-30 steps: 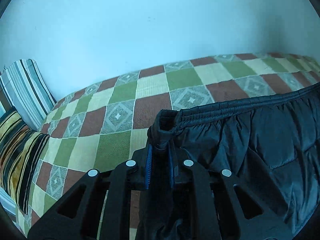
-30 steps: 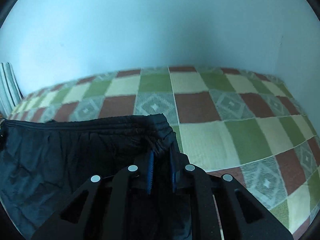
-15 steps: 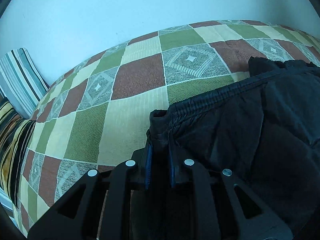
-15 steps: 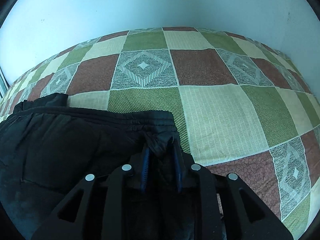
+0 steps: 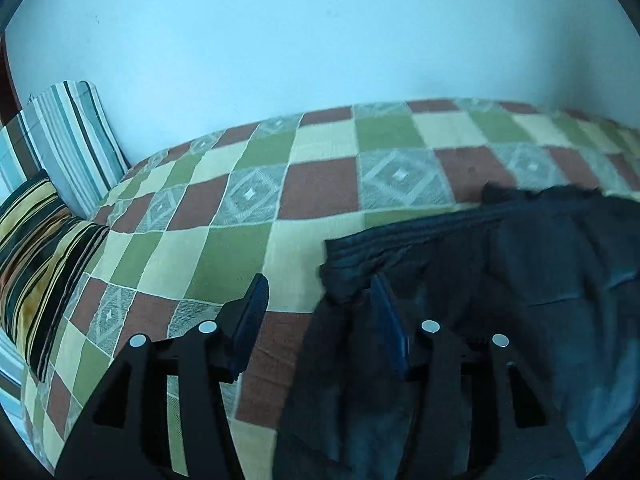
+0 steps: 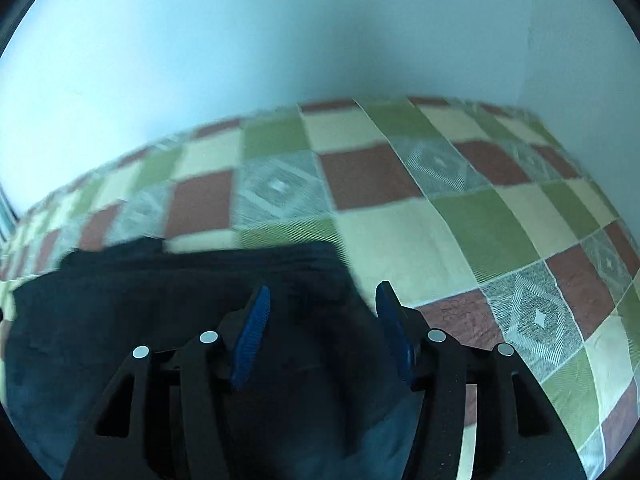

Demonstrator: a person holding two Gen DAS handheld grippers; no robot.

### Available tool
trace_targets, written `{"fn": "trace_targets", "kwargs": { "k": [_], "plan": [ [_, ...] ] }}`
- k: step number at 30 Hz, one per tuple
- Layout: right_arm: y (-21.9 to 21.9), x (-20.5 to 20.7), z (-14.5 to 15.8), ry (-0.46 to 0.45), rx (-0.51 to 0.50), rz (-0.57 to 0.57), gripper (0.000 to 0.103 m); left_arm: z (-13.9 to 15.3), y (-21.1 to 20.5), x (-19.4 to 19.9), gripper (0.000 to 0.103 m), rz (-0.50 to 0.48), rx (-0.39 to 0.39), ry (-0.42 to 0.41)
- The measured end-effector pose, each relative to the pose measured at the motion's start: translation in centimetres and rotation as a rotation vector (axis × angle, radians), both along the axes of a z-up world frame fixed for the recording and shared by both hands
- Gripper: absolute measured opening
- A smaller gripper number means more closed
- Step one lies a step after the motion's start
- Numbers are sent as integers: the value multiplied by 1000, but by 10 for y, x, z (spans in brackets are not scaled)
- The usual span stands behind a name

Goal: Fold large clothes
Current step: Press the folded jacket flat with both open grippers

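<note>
Left wrist: left gripper had just opened, pads clear of the jacket, whose hem corner lay between them on the bedspread; pillows showed only here.
Right wrist: right gripper had likewise just opened, released above the jacket's other corner; room corner seen only here.

both grippers just released the garment.

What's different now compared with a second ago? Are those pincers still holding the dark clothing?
No. Both the left gripper and the right gripper have just opened their jaws and let go of the black garment. Its folded edge now lies on the checkered bedspread. The striped pillows stayed put.
</note>
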State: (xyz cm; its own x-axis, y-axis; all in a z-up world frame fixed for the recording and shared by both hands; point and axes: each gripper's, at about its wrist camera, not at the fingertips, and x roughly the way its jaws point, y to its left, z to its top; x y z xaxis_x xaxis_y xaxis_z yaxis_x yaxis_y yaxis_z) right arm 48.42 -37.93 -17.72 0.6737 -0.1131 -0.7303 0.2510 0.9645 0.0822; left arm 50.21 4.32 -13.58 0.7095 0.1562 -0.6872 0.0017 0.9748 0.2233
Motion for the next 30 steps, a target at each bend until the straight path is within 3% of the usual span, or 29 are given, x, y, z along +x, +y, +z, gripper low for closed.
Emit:
{"fn": "trace_targets", "kwargs": {
  "k": [3,6,10,16,22,30],
  "plan": [
    [35,-11,17,-45,19,43,55,18,-30,-17,53,-44,-106,-13],
    [80,-13,23,-64,28,120,55,15,-64,-25,53,-89,-183,-3],
    [122,-9,6,-33,20,184,55,-17,-102,-24,53,-101,-153,40],
    [136,4,-53,70,-39,185,60,-64,-101,-16,59,-60,-156,78],
    [144,3,-74,47,-115,151,61,-85,-113,-14,60,-54,-86,47],
    [143,6,-80,42,-107,146,61,-95,-112,-10,60,-54,-94,49]
  ]
}}
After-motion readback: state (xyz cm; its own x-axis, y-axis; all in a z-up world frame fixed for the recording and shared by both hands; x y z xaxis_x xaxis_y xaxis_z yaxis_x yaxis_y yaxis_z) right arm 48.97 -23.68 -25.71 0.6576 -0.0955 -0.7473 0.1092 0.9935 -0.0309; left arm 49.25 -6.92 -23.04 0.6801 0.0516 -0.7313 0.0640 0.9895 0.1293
